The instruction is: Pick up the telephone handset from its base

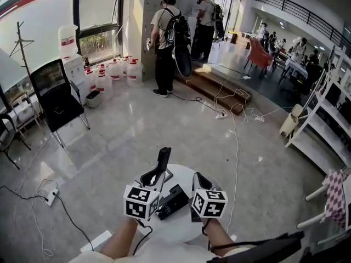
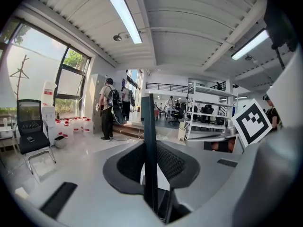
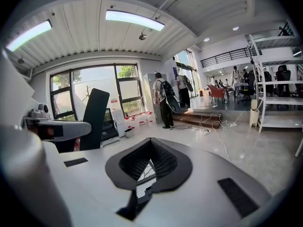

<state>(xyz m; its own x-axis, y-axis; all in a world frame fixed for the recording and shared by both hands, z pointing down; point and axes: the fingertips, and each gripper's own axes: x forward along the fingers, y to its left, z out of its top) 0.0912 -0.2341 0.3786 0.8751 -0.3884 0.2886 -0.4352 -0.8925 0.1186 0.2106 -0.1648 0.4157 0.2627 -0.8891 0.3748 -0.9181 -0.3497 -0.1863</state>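
The black telephone handset [image 1: 162, 162] stands nearly upright above the small round white table [image 1: 184, 170], lifted off its black base [image 1: 173, 201]. My left gripper [image 1: 156, 176] is shut on the handset's lower part. In the left gripper view the handset [image 2: 149, 145] shows edge-on as a thin dark bar clamped between the pads [image 2: 176, 162]. To the right, my right gripper [image 1: 198, 178] hovers over the table with its jaws together and nothing in them. In the right gripper view its tips [image 3: 150, 143] meet, and the handset [image 3: 94, 117] rises at the left.
A black chair [image 1: 55, 100] stands at the left, with water bottles [image 1: 112, 70] by the window. Two people [image 1: 167, 43] stand at the back. Cables [image 1: 236, 108] run across the floor, a power strip [image 1: 52, 195] lies near left, and white shelving [image 1: 329, 114] is at right.
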